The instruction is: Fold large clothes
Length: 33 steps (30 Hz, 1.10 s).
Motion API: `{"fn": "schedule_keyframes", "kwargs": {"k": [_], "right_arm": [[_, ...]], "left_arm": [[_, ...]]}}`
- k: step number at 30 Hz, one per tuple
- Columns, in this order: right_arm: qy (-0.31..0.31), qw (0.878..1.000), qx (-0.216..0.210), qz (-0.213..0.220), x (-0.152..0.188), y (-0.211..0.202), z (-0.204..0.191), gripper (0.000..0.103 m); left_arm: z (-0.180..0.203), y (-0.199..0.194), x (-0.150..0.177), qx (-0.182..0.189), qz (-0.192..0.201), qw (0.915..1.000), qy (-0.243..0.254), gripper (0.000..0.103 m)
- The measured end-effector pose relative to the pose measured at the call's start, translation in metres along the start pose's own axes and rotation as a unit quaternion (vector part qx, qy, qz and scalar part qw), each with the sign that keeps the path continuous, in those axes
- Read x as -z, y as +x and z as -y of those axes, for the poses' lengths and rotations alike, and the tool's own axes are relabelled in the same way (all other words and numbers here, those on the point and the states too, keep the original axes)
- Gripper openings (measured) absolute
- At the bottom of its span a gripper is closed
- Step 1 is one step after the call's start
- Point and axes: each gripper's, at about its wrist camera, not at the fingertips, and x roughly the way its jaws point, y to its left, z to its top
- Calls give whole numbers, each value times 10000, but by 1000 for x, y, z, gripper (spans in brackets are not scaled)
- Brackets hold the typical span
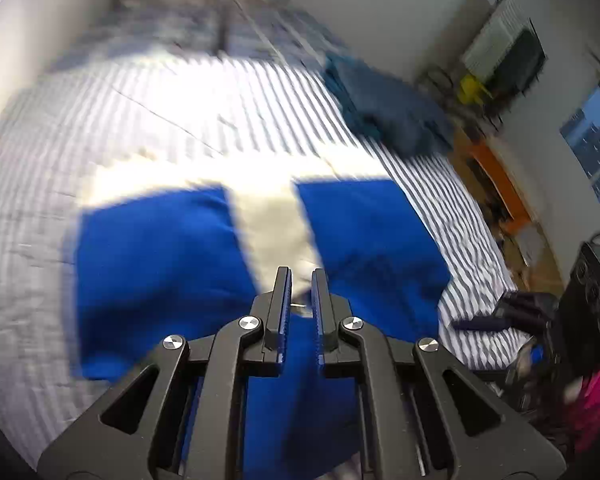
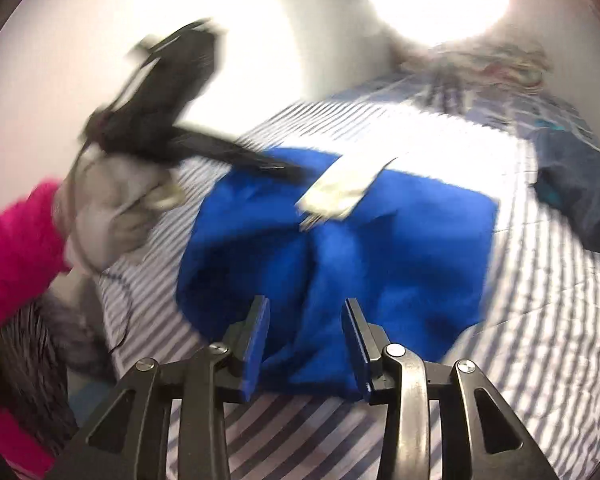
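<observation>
A large blue and cream garment [image 1: 156,264] lies on the striped bed. My left gripper [image 1: 301,276] is nearly shut, with blue cloth running between its fingers and hanging below. In the right wrist view the same garment [image 2: 380,248] lies bunched, and my left gripper [image 2: 276,166] shows as a dark blur over its far left edge. My right gripper [image 2: 305,306] is open and empty, just above the garment's near edge. Both views are motion-blurred.
The striped bedsheet [image 1: 52,184] covers the bed. A dark blue pile of clothes [image 1: 388,108] lies at the bed's far right, also in the right wrist view [image 2: 580,200]. Orange furniture [image 1: 496,176] and a window [image 1: 596,152] stand to the right.
</observation>
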Motion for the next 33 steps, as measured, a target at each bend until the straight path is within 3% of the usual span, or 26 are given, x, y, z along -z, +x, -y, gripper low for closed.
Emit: {"fn": "schedule_keyframes", "kwargs": {"k": [4,6,8,10,13,15,18,22,23,24,26,29,33], "right_arm": [[279,9990,346,92,-12,5,19,39],[307,9981,537,45,-16,15,21,39],[271,9953,930,-17,-19,30,26,39],[422,9918,1198,-173,-18,42,37,38],[1102,9881,893,-591,-5,58,59,33],[1004,9873,930,-802,3,69,54,33],[865,9870,953,-964,-1,64,44,33],[1153,9877,892,-572,-6,27,43,34],[1220,9876,911,-383,-7,13,42,37],[1247,9878,903,-254,-7,3,41,38],[1233,9887,848,91,-7,-19,36,46],[1118,9872,1051,444,-18,-35,36,51],[959,9878,1169,366,-49,-20,46,40]], "left_arm": [[-35,-21,11,-299,205,9991,-221,7],[-55,-14,21,-382,-8,9984,-415,7],[-66,-1,33,-688,-202,9969,-338,7],[-79,10,44,-682,-386,9955,-531,7],[-90,23,63,-586,-447,9949,-695,7],[-85,24,67,-675,-424,9961,-380,8],[-82,19,62,-662,-537,9954,-448,8],[-77,-12,48,-530,-225,9972,-481,10],[-80,-17,47,-517,-141,9972,-513,19],[-82,-28,44,-518,37,9967,-624,39],[-88,-40,41,-430,264,9953,-830,53],[-92,-53,32,-259,459,9942,-939,53],[-88,-43,5,-342,516,9941,-890,53]]}}
